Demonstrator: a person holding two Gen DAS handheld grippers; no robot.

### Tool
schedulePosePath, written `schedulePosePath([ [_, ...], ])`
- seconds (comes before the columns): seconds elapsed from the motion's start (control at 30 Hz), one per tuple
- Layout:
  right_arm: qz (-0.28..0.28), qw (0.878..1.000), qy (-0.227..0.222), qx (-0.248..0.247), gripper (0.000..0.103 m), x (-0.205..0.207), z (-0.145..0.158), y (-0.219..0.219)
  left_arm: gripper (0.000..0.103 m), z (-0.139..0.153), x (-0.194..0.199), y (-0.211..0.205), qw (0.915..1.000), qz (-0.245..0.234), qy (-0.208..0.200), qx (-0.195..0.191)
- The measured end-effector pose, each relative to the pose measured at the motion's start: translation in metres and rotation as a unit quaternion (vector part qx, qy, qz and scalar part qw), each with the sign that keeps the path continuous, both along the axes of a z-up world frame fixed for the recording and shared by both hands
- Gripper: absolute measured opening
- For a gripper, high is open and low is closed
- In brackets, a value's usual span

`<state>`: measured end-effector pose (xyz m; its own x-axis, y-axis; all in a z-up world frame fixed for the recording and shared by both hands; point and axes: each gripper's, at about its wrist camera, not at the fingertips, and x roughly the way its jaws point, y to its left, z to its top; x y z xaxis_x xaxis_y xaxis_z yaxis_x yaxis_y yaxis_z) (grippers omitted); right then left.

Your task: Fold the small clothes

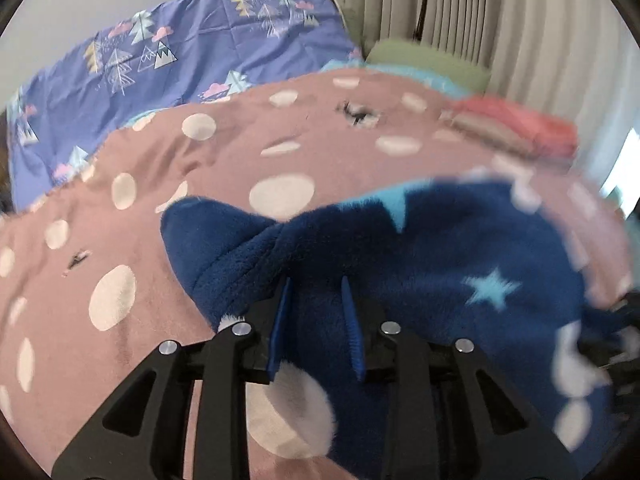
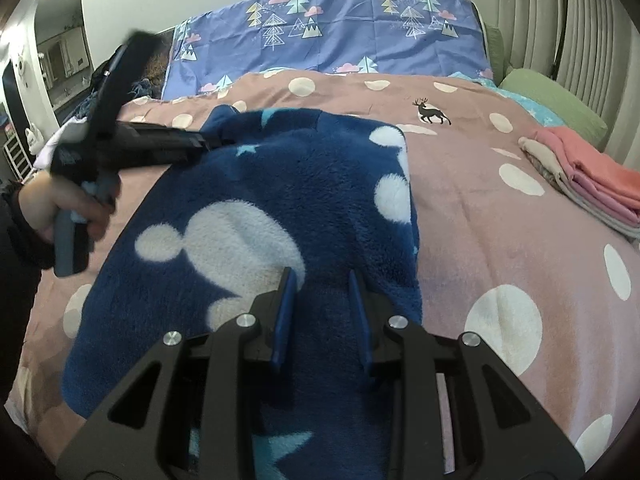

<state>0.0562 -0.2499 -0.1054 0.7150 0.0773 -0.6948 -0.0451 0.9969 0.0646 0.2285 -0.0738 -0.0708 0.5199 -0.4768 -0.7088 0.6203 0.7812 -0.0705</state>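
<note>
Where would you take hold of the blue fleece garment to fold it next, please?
Probably by the right long edge of the blue fleece garment, coming in from the bare pink bedspread: that edge lies straight, exposed and slightly raised.

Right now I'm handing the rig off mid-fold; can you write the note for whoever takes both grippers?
Left gripper: fingers set apart, blue fleece between them at the far left edge; a firm grip can't be confirmed.
Right gripper: same, fingers apart over the near edge of the fleece.
Navy fleece garment: lies spread on the pink dotted bedspread, near side of the bed; it may already be doubled over.
Done: a folded pile of pink and beige clothes sits at the right by the green pillow.
Left: finish folding the fleece and add it to the pile.
</note>
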Motion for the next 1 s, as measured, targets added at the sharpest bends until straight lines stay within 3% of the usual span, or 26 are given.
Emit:
schedulePosePath([
  [0.03, 0.000, 1.000, -0.001, 0.002, 0.028, 0.000, 0.000, -0.001, 0.032, 0.010, 0.005, 0.012, 0.9993, 0.014, 0.003, -0.034],
  [0.13, -0.003, 1.000, -0.003, 0.004, 0.028, 0.001, -0.001, -0.001, 0.033, 0.015, 0.022, 0.029, 0.9964, 0.049, 0.003, -0.070],
  [0.17, -0.003, 1.000, -0.003, 0.003, 0.028, 0.002, -0.001, -0.001, 0.033, 0.003, 0.033, 0.025, 0.9965, 0.043, 0.026, -0.066],
  [0.2, -0.004, 1.000, -0.004, 0.002, 0.028, 0.002, -0.001, 0.000, 0.034, -0.015, 0.041, 0.017, 0.9980, 0.040, 0.035, -0.034],
  [0.27, -0.001, 1.000, -0.008, 0.006, 0.028, 0.003, -0.001, 0.000, 0.036, -0.046, 0.048, 0.005, 0.9993, 0.027, 0.028, -0.001],
  [0.33, -0.006, 1.000, -0.008, 0.008, 0.028, 0.005, -0.003, -0.001, 0.036, -0.046, 0.051, 0.011, 0.9969, 0.051, 0.048, -0.036],
  [0.43, -0.001, 1.000, -0.003, 0.014, 0.028, 0.005, -0.002, -0.003, 0.035, -0.027, 0.040, 0.003, 0.9983, 0.054, 0.020, 0.014],
  [0.5, 0.005, 1.000, -0.002, 0.013, 0.028, 0.004, -0.002, -0.004, 0.035, -0.005, 0.024, 0.007, 0.9981, 0.056, 0.012, 0.021],
  [0.63, 0.012, 0.999, 0.001, 0.030, 0.028, 0.003, 0.002, -0.009, 0.038, 0.033, -0.032, 0.012, 0.9987, -0.018, -0.002, -0.047],
  [0.7, 0.018, 0.999, -0.001, 0.046, 0.029, 0.001, 0.011, -0.014, 0.042, 0.033, -0.064, 0.005, 0.9966, -0.067, -0.009, -0.047],
  [0.77, 0.018, 0.998, -0.017, 0.061, 0.033, 0.000, 0.029, -0.020, 0.046, 0.017, -0.090, -0.013, 0.9936, -0.111, 0.001, -0.022],
  [0.8, 0.012, 0.997, -0.039, 0.060, 0.036, 0.000, 0.041, -0.022, 0.052, 0.008, -0.097, -0.023, 0.9944, -0.106, -0.007, -0.005],
  [0.87, 0.010, 0.996, -0.072, 0.048, 0.037, 0.008, 0.061, -0.022, 0.052, -0.004, -0.105, -0.038, 0.9944, -0.098, -0.036, 0.015],
  [1.0, 0.039, 0.995, -0.081, 0.031, 0.029, 0.049, 0.077, -0.009, 0.053, -0.004, -0.089, -0.038, 0.9953, -0.096, 0.005, -0.010],
])
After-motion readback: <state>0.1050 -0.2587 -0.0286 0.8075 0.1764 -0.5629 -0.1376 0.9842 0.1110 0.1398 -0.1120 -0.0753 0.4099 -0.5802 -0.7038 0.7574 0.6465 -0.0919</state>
